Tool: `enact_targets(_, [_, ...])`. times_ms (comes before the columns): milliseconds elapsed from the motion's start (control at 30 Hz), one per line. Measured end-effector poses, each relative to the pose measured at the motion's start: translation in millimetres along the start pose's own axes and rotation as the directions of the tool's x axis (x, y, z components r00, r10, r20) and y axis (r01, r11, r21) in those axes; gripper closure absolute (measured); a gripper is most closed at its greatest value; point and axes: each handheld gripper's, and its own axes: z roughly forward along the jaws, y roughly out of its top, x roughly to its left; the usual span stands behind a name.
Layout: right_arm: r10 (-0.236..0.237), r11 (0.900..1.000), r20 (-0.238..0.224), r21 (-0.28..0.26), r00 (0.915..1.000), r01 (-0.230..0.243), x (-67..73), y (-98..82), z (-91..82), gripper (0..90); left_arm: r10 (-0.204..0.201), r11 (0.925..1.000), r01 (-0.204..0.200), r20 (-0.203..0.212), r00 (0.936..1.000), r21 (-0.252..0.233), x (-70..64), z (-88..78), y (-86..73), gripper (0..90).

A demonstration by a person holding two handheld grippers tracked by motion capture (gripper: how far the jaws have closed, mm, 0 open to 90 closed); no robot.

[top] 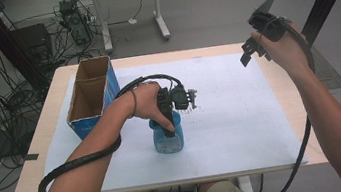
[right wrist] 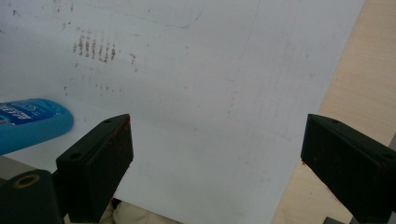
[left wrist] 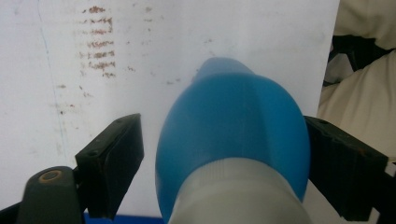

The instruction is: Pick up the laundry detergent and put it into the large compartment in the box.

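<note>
A blue plastic bottle [top: 169,141] with a white neck stands upright on the white sheet [top: 232,117] near the table's front middle. My left gripper [top: 169,122] comes down over its top. In the left gripper view the bottle [left wrist: 233,130] sits between the jaws of the left gripper [left wrist: 224,158]. The right pad [left wrist: 341,163] lies against its side, and a narrow gap separates it from the left pad [left wrist: 116,158]. My right gripper [top: 253,51] hangs high over the table's far right edge. In its own view the right gripper [right wrist: 215,163] stands wide open with nothing between its jaws, and the bottle [right wrist: 32,121] shows at the left.
An open cardboard box [top: 90,94] with blue sides stands at the back left of the sheet, close to my left forearm. Brown smudges [right wrist: 93,46] mark the sheet. The wooden table [top: 289,94] borders the sheet on the right. Cables and desk legs are on the floor beyond.
</note>
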Motion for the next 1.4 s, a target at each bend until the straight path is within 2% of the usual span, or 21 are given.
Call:
enact_targets(300, [-0.005, 1.000, 0.000, -0.004, 1.0000, 0.005, -1.1, -0.2, 0.3, 9.4, 0.011, 0.9999, -0.011, 0.003, 0.9999, 0.009, 0.2, 3.5, 0.9, 22.1])
enact_targets(500, [-0.004, 1.000, 0.001, -0.003, 1.0000, 0.004, -0.7, 0.3, 1.5, 9.4, 0.011, 0.9999, -0.011, 0.006, 0.9999, 0.011, 1.5, 5.1, -0.2, 30.7])
enact_targets(667, [-0.006, 1.000, 0.005, -0.011, 1.0000, 0.006, -1.4, -1.4, 1.6, 9.4, 0.011, 0.9999, -0.012, 0.026, 0.9996, 0.002, 5.0, 5.9, -2.8, 37.1])
enact_targets(1400, [-0.007, 1.000, -0.007, 0.007, 1.0000, 0.007, -1.2, 2.1, 5.2, 9.3, 0.013, 0.9997, -0.014, 0.031, 0.9994, 0.020, 5.7, 6.0, 0.9, 37.6])
